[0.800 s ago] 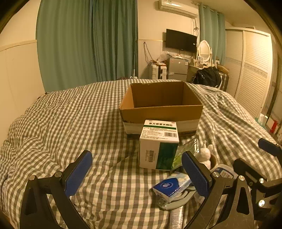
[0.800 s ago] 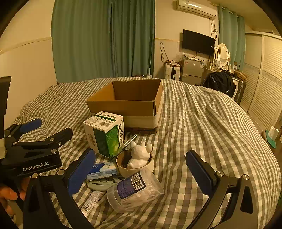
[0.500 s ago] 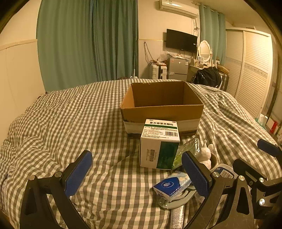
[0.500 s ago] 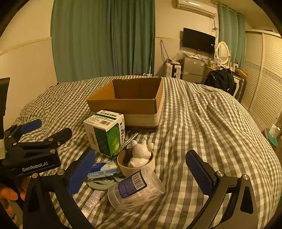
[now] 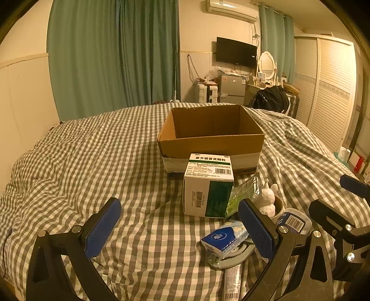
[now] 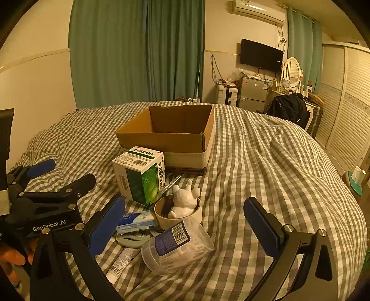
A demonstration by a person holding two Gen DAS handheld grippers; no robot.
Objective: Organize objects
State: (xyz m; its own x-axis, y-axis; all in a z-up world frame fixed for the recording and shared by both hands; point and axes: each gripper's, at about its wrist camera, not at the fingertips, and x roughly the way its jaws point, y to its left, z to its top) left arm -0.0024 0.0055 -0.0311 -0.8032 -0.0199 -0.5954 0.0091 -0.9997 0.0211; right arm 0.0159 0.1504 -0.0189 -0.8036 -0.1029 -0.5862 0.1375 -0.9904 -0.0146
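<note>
Left hand-held gripper (image 5: 179, 228): jaws spread wide, nothing between them, hovering over bare checked bedspread (image 5: 92, 162) left of the clutter. Right hand-held gripper (image 6: 185, 222): also wide and empty, poised above the pile.

Items, left to right in the right wrist view: green-and-white medicine box (image 6: 140, 174) upright, just in front of the cardboard box (image 6: 166, 139); blue tissue pack (image 6: 136, 220) lying on a grey ring-shaped thing (image 6: 134, 239), a tube (image 6: 121, 261) below them; small bowl (image 6: 178, 214) with a white figurine (image 6: 185, 200) sitting in it; clear plastic jar (image 6: 178, 245) on its side, touching the bowl's near edge. A crinkly green packet (image 5: 242, 194) is wedged between medicine box and bowl.

Step, as judged: nothing packed yet. The cardboard box looks empty, though its floor is partly hidden. First pick is pending. The jar lies nearest the right jaws; being round and on soft bedding it may roll, so close across its body. The medicine box suits the left side.

Surface: a bed, rumpled, soft footing. Room: green curtains (image 5: 111, 58), wall television (image 5: 235, 52), air conditioner (image 5: 231, 10), louvred wardrobe doors (image 5: 328, 88).
</note>
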